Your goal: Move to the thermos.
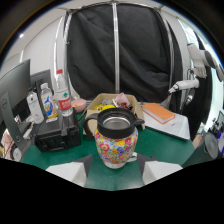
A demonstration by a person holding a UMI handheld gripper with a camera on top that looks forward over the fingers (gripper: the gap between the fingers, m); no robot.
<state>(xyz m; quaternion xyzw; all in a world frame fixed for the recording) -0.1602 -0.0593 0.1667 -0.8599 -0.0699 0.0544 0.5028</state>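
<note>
A floral-patterned thermos (115,137) with a black rim, a black handle and an open steel mouth stands upright on the green table mat (165,142). It sits just ahead of my gripper (116,172), centred on the gap between the fingers. The two pale fingertips (75,172) lie apart, one at each side of the thermos base, and nothing is held between them.
Behind the thermos is an open cardboard box (131,102) with small items. To the left stand a black case (57,134), water bottles (62,94) and a monitor (15,95). An orange book (159,113) lies on papers to the right. A black curtain hangs at the back.
</note>
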